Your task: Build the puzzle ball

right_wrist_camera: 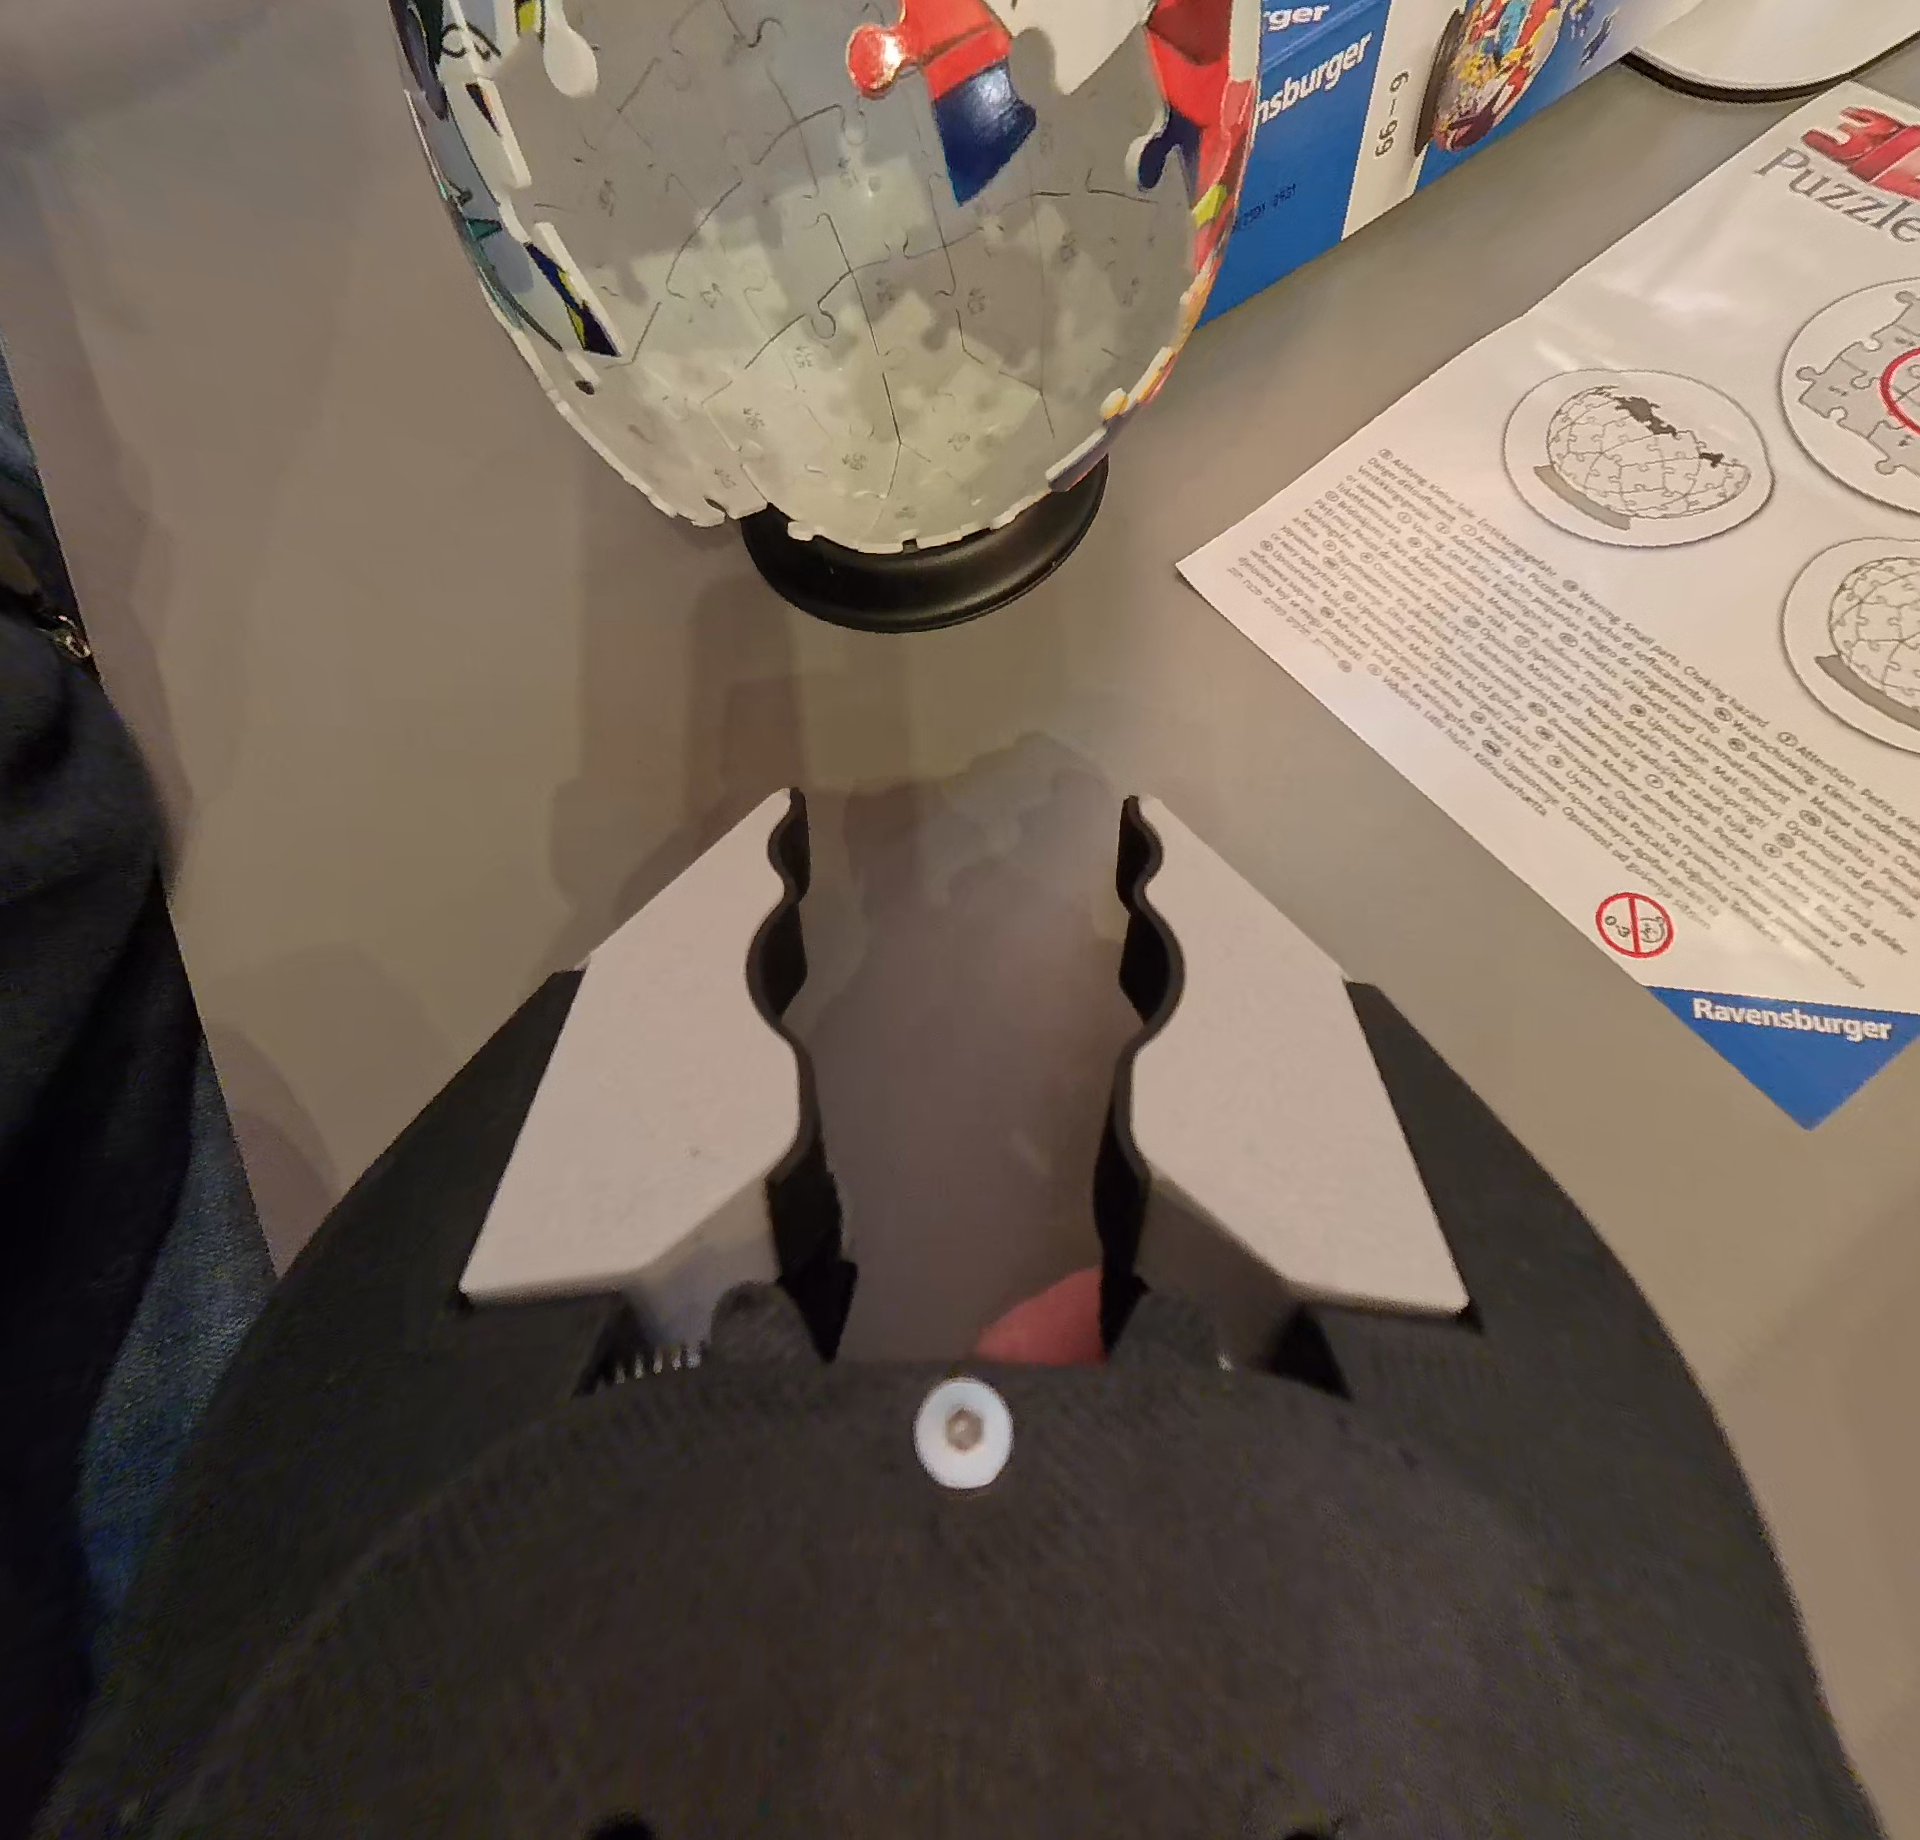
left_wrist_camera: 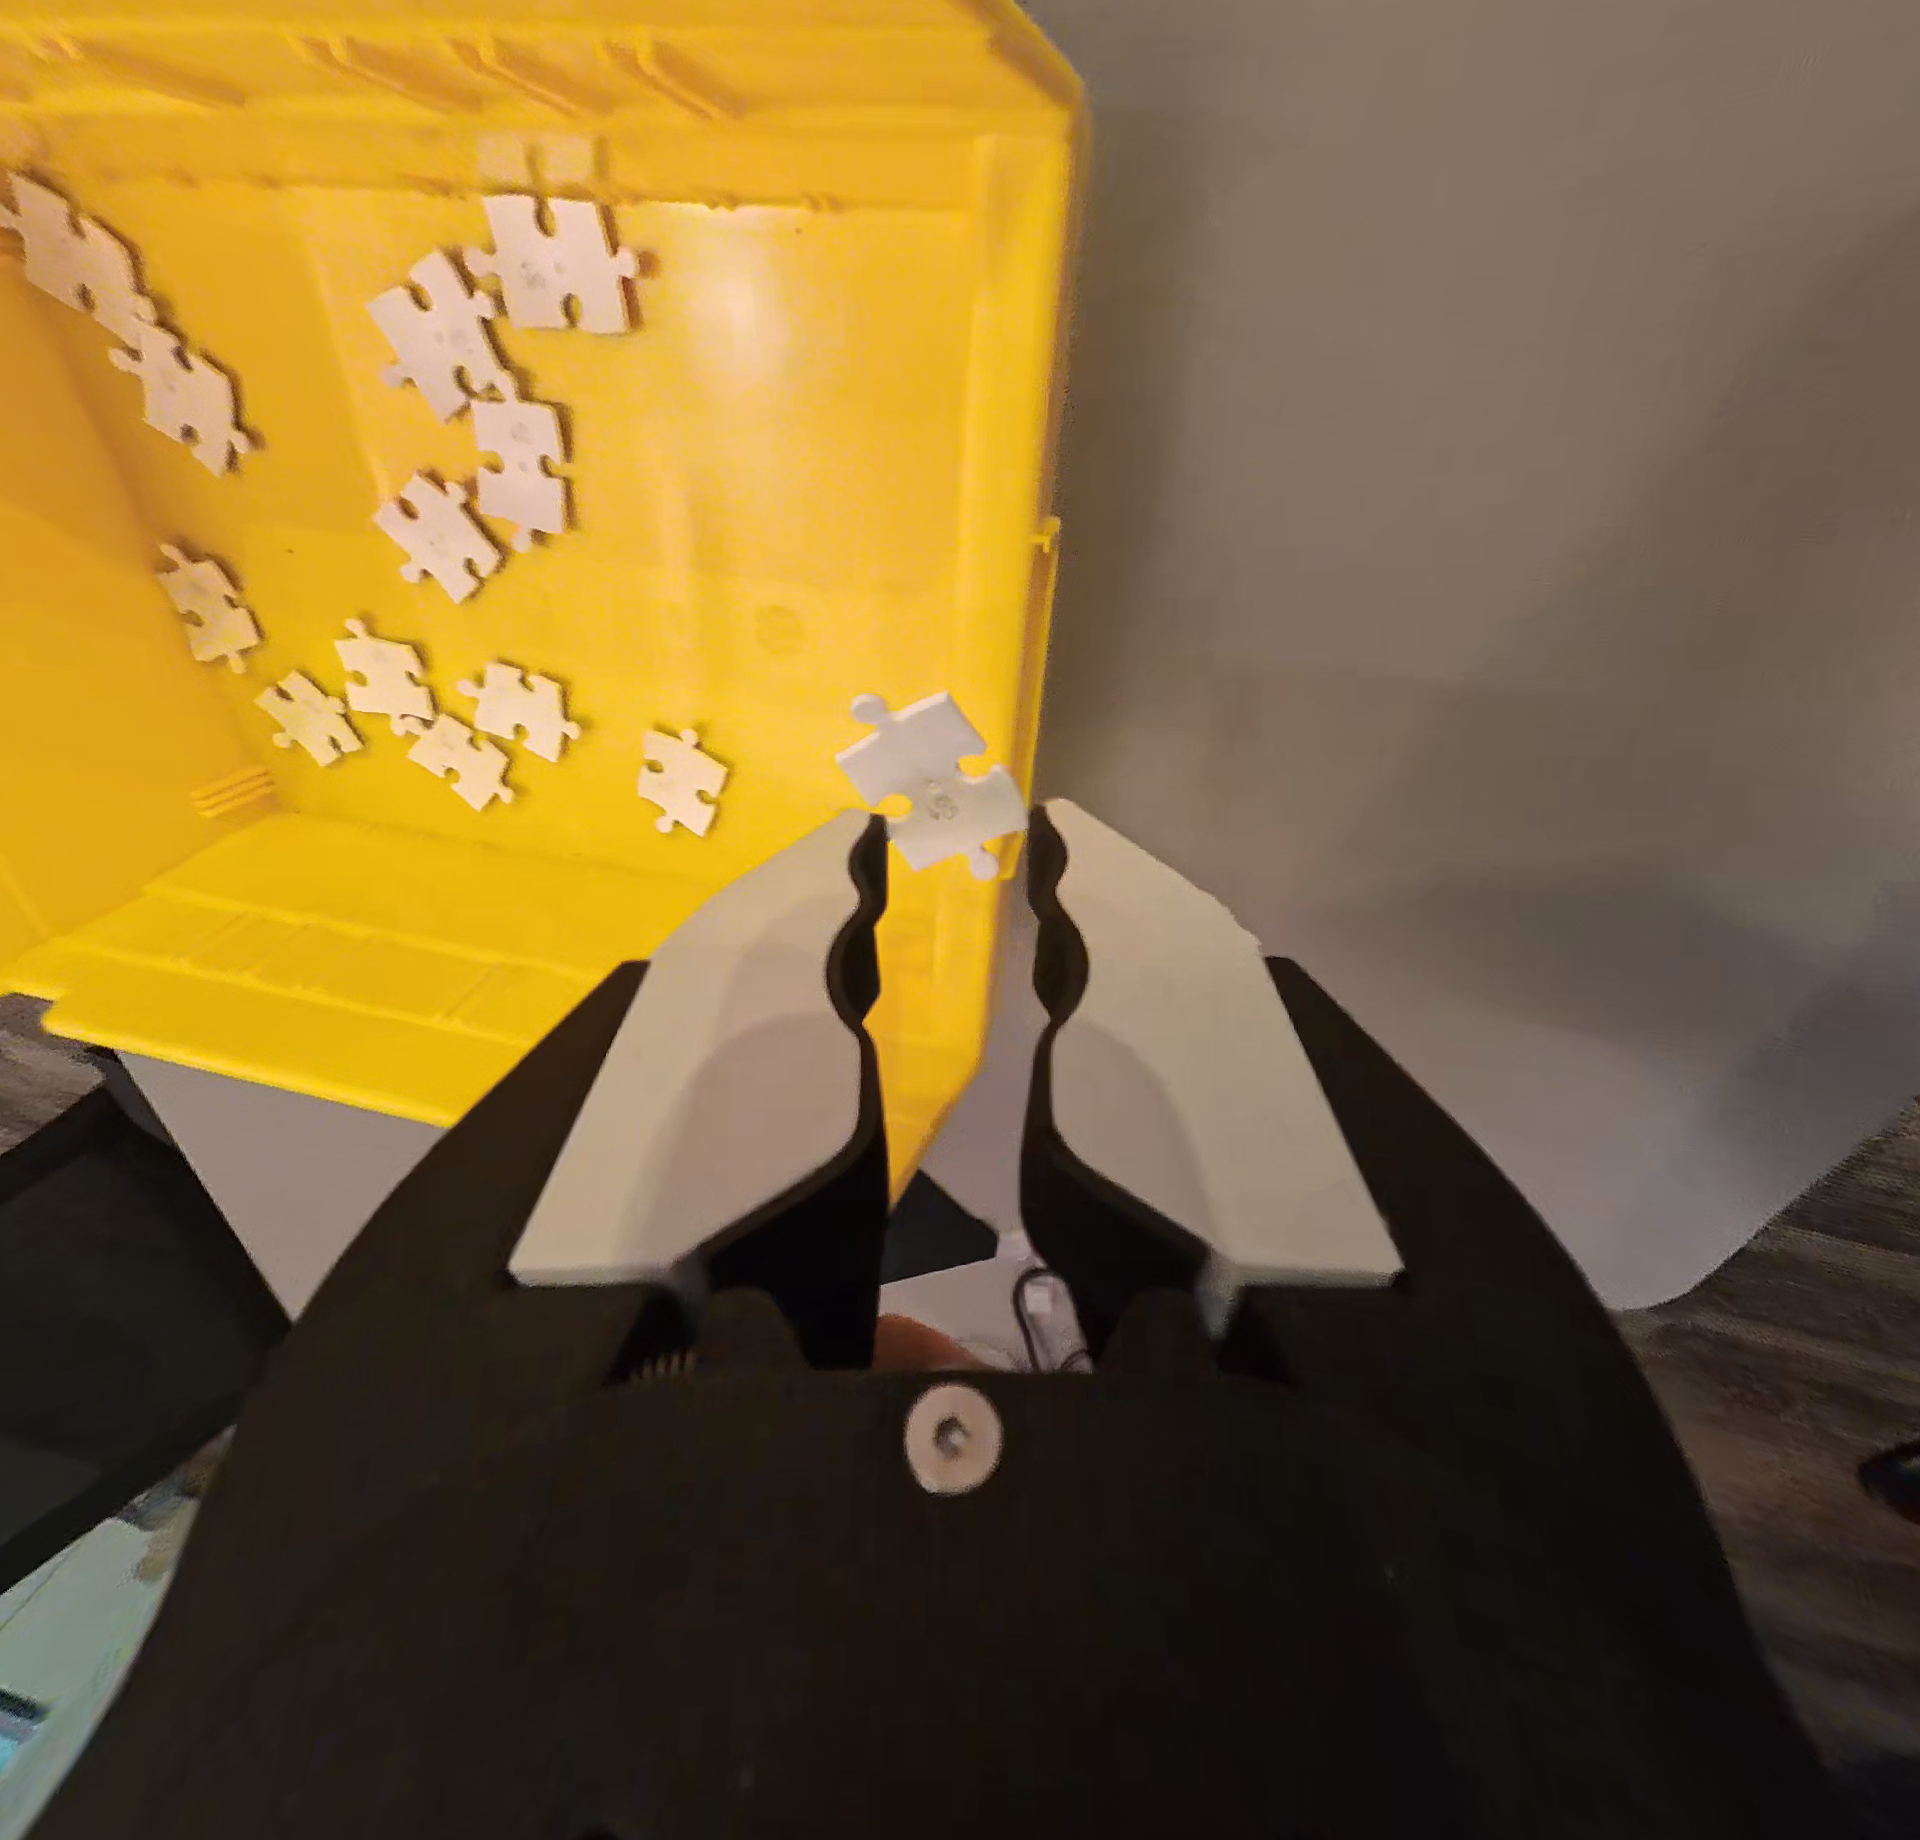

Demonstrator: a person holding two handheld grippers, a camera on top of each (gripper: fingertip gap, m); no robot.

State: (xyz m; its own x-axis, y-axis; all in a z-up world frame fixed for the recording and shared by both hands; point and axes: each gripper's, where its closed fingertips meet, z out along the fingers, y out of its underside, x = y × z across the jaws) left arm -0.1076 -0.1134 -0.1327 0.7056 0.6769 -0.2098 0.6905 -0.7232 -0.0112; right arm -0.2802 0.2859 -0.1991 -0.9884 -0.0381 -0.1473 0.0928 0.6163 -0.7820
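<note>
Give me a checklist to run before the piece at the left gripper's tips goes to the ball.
1. Small white cardboard puzzle piece clamped by the left gripper: cannot tell. It sits at the fingertips, with the jaws about its width apart.
2. Right gripper free to help: ok. It is open and empty.
3. Partly built colourful puzzle ball seated on its round black stand: ok.
4. Ball's opening facing the right gripper: ok. The pale inside shows through a large gap.
5. Spare white pieces in the yellow plastic bin: ok. Many lie blank side up.
</note>
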